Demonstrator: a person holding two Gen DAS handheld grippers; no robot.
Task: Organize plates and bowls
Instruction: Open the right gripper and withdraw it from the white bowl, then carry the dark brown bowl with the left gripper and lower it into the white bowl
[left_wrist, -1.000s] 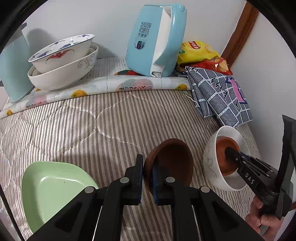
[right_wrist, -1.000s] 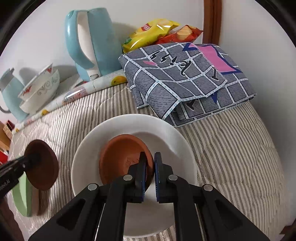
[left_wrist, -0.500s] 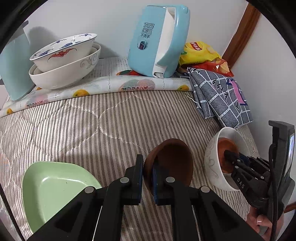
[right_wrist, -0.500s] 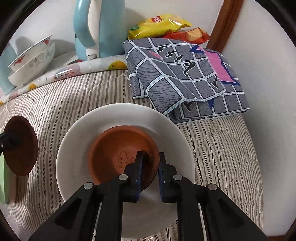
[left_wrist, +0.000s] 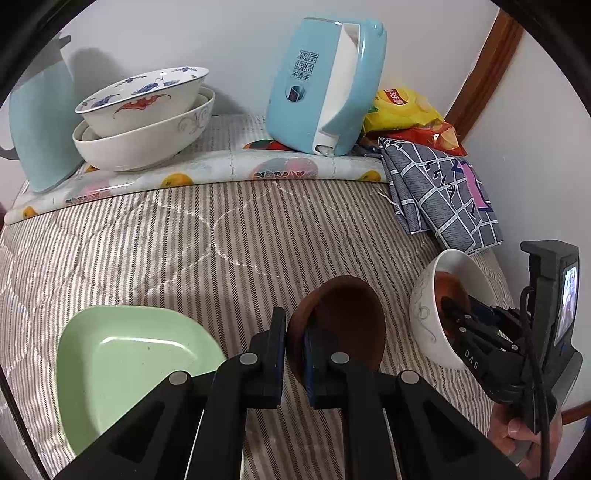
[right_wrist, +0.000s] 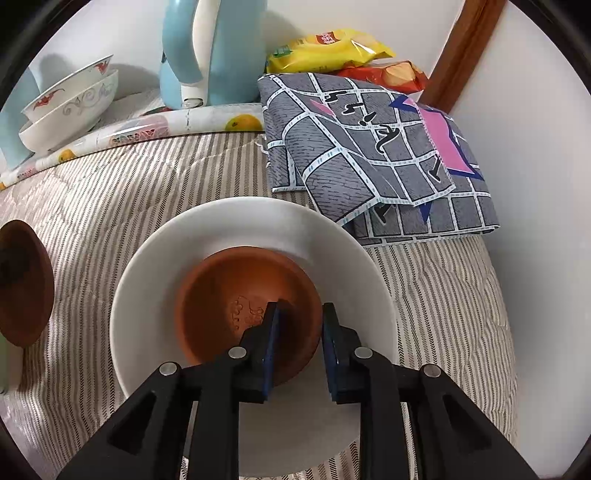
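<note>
- Left gripper (left_wrist: 294, 341): jaws nearly closed, pinching the rim of a dark brown bowl (left_wrist: 347, 321), held tilted on edge above the striped quilt (left_wrist: 221, 240), near its front edge beside the green plate (left_wrist: 125, 365).
- Right gripper (right_wrist: 299, 325): jaws parted, straddling the near wall of the terracotta bowl (right_wrist: 236, 302); pad contact appears lost, though the view is partly blocked.
- Terracotta bowl sits nested inside the white bowl (right_wrist: 229, 229) by the quilt's right edge, near the folded grey cloth (right_wrist: 369, 147).
- Change: a second ago the right jaws clamped that rim; they have since spread.
</note>
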